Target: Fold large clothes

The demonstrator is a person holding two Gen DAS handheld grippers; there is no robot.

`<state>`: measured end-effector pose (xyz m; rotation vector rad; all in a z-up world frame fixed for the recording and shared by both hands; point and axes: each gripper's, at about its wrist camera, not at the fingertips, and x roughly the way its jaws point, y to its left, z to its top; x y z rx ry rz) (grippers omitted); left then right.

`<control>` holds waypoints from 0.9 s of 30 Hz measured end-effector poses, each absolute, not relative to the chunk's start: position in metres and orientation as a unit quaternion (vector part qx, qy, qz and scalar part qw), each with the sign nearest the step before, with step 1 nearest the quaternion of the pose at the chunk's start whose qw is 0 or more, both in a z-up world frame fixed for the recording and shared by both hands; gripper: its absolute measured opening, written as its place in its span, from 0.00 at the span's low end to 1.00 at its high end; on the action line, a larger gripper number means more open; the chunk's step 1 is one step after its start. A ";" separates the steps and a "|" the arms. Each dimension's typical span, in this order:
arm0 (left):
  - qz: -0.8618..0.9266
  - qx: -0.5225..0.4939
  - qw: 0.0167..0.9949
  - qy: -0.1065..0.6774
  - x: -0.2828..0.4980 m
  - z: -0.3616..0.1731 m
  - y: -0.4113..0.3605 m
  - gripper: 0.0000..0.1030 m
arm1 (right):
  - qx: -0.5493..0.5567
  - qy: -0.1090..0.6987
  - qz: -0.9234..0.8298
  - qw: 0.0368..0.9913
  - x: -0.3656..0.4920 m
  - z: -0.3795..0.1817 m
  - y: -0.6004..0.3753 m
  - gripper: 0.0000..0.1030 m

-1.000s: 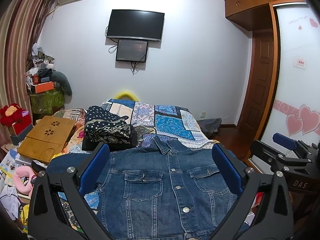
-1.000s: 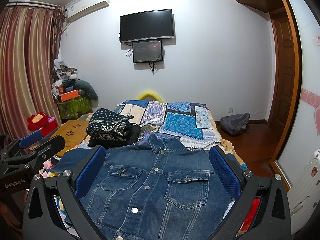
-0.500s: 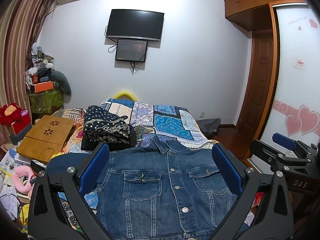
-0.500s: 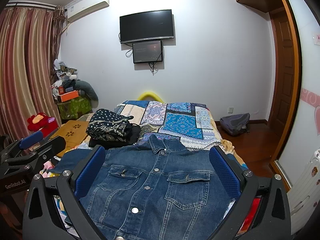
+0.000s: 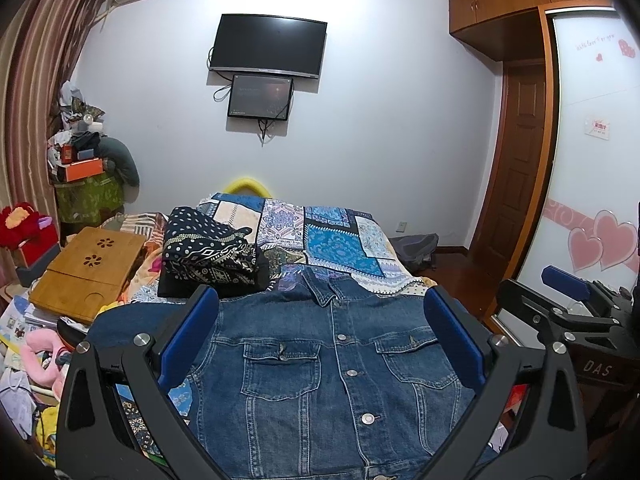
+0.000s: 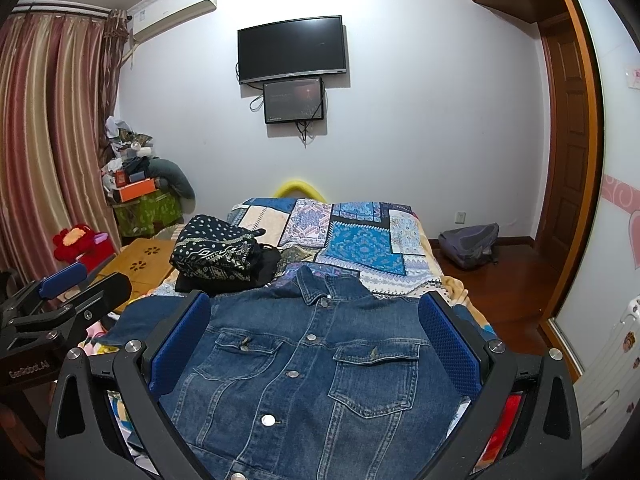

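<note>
Denim jacket point(image 5: 340, 380): one, blue, laid front-up and buttoned on the near end of the bed point(image 5: 340, 240), collar toward 12 o'clock, hem toward the viewer at 6 o'clock. Body spread flat; one sleeve runs out toward 9 o'clock, the other is hidden behind the gripper frames. Judged to be smoothed out so the folds can start from a flat shape; no fold yet made.

Left hand-held gripper point(image 5: 322, 344): one, blue pads spread wide, nothing between them. Hovers above the jacket's chest, apparently clear of the cloth, though contact cannot be ruled out from this angle. Also seen at 9 o'clock in the right wrist view, side-on.

Right hand-held gripper point(image 6: 316, 344): one, jaws likewise wide apart and empty, poised over the jacket beside its partner. Seen at 3 o'clock in the left wrist view. Both are probably held level and apart so that each can drop to its own side of the garment; likely next targets are the shoulders or sleeve.

Folded patterned garment point(image 5: 210, 252): one, dark with pale print, stacked on a black item at 10 o'clock of the jacket, near its shoulder. Judged a finished pile, kept out of the working area.

Patchwork bedspread point(image 5: 340, 240): one, blue and cream, covering the bed beyond the collar.

Wooden lap tray point(image 5: 88, 272): one, at 9 o'clock, off the bed's left edge.
</note>
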<state>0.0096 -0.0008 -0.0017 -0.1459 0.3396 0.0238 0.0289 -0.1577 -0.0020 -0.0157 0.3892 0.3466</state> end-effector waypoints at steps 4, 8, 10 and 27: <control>0.011 -0.074 0.982 0.171 0.012 -0.003 0.002 1.00 | -0.008 0.196 0.171 0.966 0.032 -0.003 -0.158 1.00; 0.014 -0.076 0.981 0.176 0.016 -0.007 0.005 1.00 | -0.008 0.202 0.170 0.964 0.039 -0.006 -0.157 1.00; 0.020 -0.079 0.980 0.180 0.020 -0.010 0.010 1.00 | -0.009 0.207 0.170 0.964 0.044 -0.007 -0.155 1.00; 0.179 -0.124 0.950 0.223 0.073 -0.058 0.157 1.00 | -0.048 0.256 0.140 0.955 0.113 -0.034 -0.133 1.00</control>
